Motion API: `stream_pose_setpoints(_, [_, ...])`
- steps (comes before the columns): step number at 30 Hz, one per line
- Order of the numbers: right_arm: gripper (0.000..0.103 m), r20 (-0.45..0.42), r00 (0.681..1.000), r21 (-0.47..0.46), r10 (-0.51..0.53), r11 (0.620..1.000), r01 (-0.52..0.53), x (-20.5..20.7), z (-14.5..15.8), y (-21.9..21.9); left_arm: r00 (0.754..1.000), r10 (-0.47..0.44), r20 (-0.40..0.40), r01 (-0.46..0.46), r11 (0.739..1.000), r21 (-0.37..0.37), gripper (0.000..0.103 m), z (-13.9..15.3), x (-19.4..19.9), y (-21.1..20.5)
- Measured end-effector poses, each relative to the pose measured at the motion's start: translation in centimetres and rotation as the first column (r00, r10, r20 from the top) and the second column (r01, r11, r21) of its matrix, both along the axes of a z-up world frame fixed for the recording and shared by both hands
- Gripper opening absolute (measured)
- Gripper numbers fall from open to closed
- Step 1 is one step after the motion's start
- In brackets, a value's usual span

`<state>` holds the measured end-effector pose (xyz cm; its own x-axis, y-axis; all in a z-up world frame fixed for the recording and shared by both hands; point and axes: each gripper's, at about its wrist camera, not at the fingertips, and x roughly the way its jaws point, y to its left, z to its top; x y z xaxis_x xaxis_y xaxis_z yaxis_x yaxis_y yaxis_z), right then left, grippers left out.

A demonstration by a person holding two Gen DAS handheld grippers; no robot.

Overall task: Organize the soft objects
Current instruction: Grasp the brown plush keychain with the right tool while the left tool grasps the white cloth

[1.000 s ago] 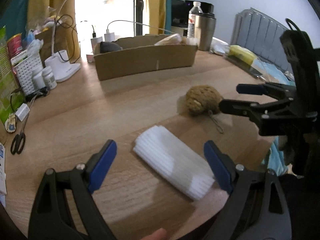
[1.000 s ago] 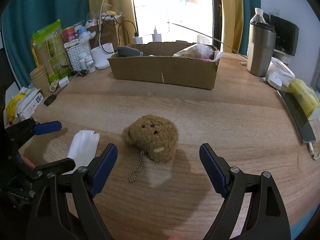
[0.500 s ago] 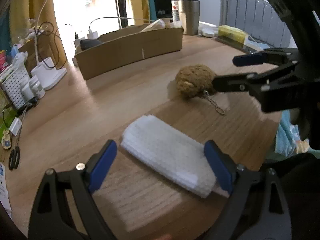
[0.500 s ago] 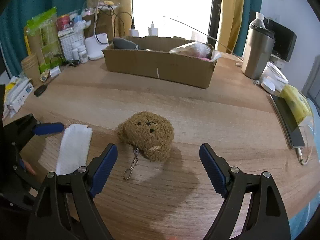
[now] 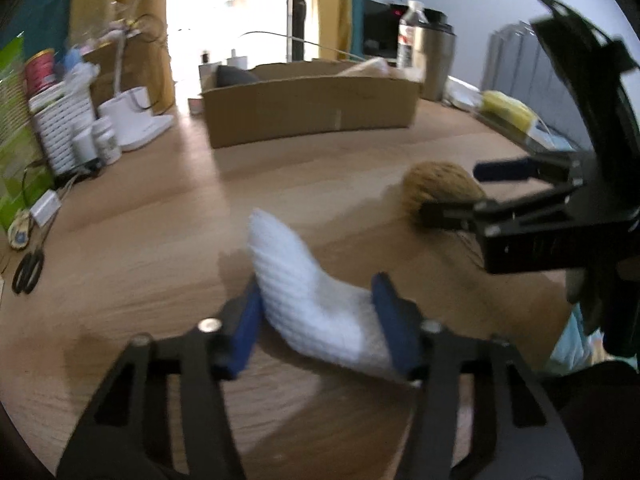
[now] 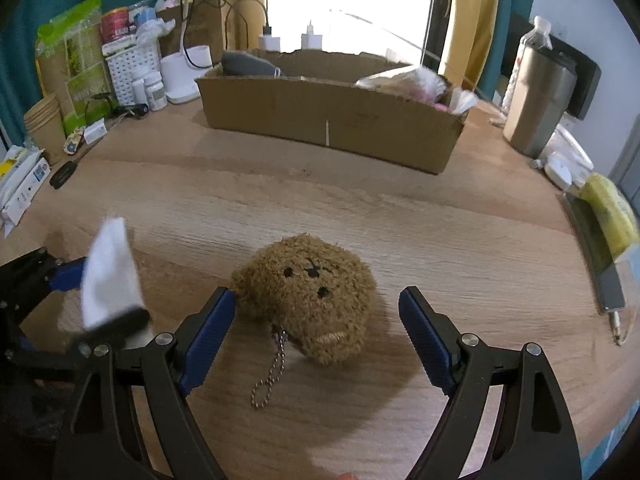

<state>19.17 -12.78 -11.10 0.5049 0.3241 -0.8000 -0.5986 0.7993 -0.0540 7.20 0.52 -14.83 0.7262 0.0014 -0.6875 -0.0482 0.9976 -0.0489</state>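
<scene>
— Gripping the white folded cloth (image 5: 308, 296) with our left gripper (image 5: 320, 320), are we? What do we see nearest us?

— Yes. Our left gripper's blue pads (image 5: 244, 320) press in on the near end of the cloth from both sides, and its far end tilts up off the table (image 5: 160, 240). In the right wrist view the same cloth (image 6: 108, 272) stands nearly upright near the table's front left edge, clamped between those dark fingers.

— And our right gripper (image 6: 316, 332)?

— Its jaws stand wide apart, holding nothing. The brown plush bear head (image 6: 308, 292) lies on the wood between them; the left pad (image 6: 208, 336) sits just beside its fur, though we cannot tell whether it touches. The right pad is clearly apart from it. A ball chain (image 6: 270, 372) trails from the plush toward us.

— How do the two soft things sit relative to each other?

— Near one another, along the front part of the table, cloth to the left, plush to the right.

— Farther back?

— A long, low cardboard box (image 6: 332, 120) stands across the far middle of the table, with a dark grey item (image 6: 248, 66) at its left end and crinkled plastic wrapping (image 6: 416, 80) at its right end. Beyond its right end, a steel tumbler (image 6: 536, 100) stands by the far right edge. Along the far left edge we see a white lamp base (image 6: 184, 76), small white bottles (image 6: 150, 88) and scissors (image 5: 28, 272).
</scene>
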Motion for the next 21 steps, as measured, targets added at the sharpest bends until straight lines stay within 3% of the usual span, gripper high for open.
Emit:
stream_pose_setpoints(2, [0.086, -0.009, 1.0, 0.003, 0.004, 1.0, -0.004, 0.3, -0.4, 0.2, 1.0, 0.011, 0.002, -0.011, 1.0, -0.003, 0.044, 0.0, 0.0, 0.2])
stream_pose_setpoints(5, [0.084, -0.028, 1.0, 0.008, 0.011, 1.0, -0.011, 0.7, -0.7, 0.3, 1.0, 0.01, 0.002, -0.01, 1.0, -0.008, 0.028, 0.0, 0.1, 0.1])
stream_pose_setpoints(13, [0.052, -0.001, 1.0, 0.024, 0.026, 0.999, -0.026, 0.6, -0.5, 0.2, 1.0, 0.031, 0.001, -0.031, 0.996, -0.087, 0.019, 0.1, 0.1, 1.1])
stream_pose_setpoints(16, [0.048, -0.008, 1.0, 0.051, 0.026, 0.998, -0.026, 0.6, -0.4, -0.3, 0.999, 0.041, 0.01, -0.04, 0.989, -0.144, 0.017, 0.1, -0.1, 1.9])
stream_pose_setpoints(21, [0.045, -0.019, 0.999, 0.093, 0.038, 0.995, -0.036, 1.0, -0.1, -0.8, 0.998, 0.064, 0.008, -0.062, 0.987, -0.151, 0.017, 0.3, -0.1, 2.0])
